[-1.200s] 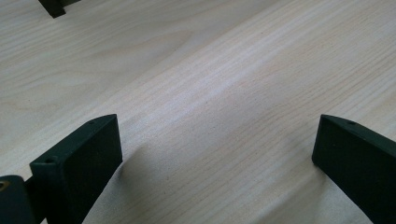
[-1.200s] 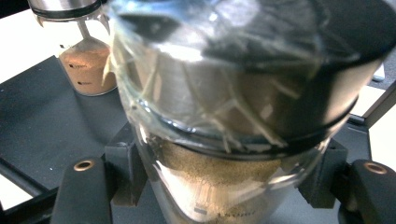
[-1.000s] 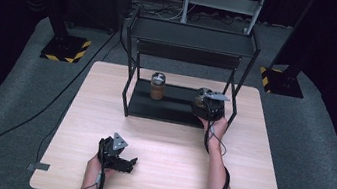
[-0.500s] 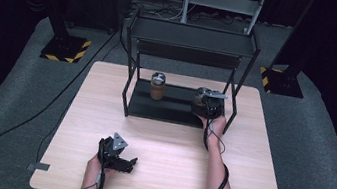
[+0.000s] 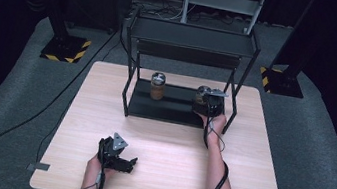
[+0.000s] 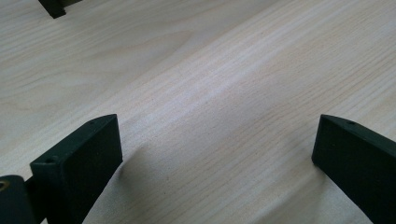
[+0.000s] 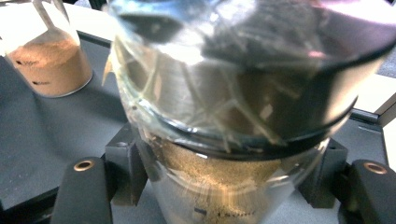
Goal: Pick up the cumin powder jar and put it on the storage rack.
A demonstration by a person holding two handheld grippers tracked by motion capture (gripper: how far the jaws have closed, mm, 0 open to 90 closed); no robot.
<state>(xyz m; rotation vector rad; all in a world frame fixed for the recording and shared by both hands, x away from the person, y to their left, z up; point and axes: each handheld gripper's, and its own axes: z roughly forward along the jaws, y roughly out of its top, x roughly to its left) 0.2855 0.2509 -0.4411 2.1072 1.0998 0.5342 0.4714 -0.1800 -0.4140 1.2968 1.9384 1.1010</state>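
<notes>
Pale wood table (image 5: 169, 140) — your right gripper (image 7: 224, 186) clamps the upright glass jar (image 7: 233, 116) on the rack's bottom shelf (image 5: 169, 109), left gripper (image 5: 117, 155) fingers apart, idle.

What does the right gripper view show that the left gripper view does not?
The right gripper view shows the right gripper clamped on a clear glass jar of tan powder with a dark lid, a second jar of reddish-brown powder beside it, both on the black metal shelf. The left gripper view shows the left gripper, wide open over bare light wooden table. Shared: black jaws rising from below.
</notes>
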